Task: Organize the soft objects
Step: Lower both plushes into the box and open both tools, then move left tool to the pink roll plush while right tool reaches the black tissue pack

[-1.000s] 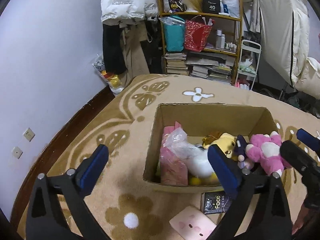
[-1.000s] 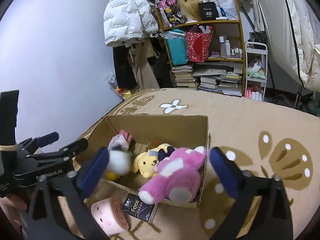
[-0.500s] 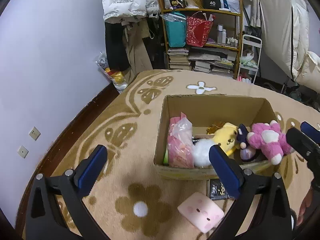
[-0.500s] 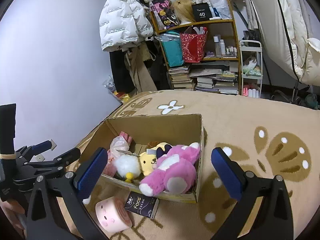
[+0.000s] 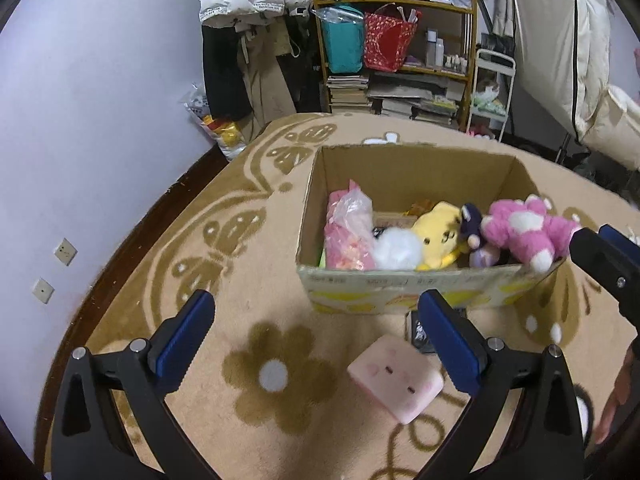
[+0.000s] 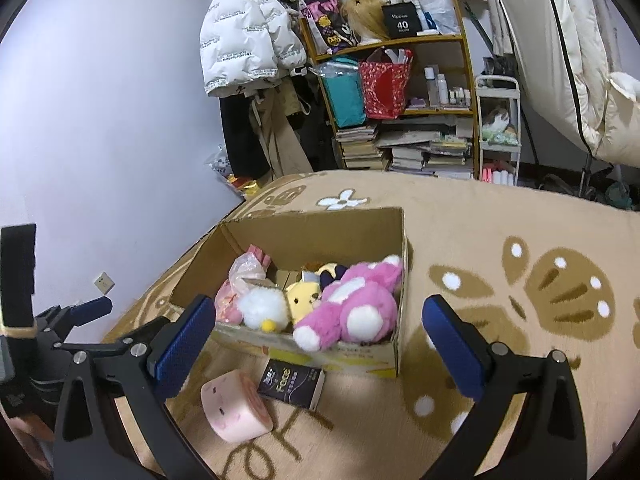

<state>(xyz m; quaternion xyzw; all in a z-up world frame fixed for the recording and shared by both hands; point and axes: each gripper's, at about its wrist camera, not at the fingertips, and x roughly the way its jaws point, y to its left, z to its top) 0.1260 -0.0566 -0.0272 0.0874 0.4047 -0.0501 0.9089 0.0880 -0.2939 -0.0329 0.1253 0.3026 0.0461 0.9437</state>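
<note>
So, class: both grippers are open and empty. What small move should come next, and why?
Probably lower the left gripper onto the pink cushion. It lies on the rug in front of the cardboard box, outside it, while the plush toys already sit inside.

- Both views are evenly lit by soft indoor light, slightly dim and cool, with no glare.
- Fisheye bending curves the wall [image 5: 100, 92] and shelf [image 6: 400, 44]; black vignette fills the corners.
- A soft shadow lies on the rug [image 5: 256, 304] at the box's [image 5: 400, 288] near side.
- The pink cushion [image 5: 396, 380] looks slightly motion-blurred; the far shelves stay sharp.
</note>
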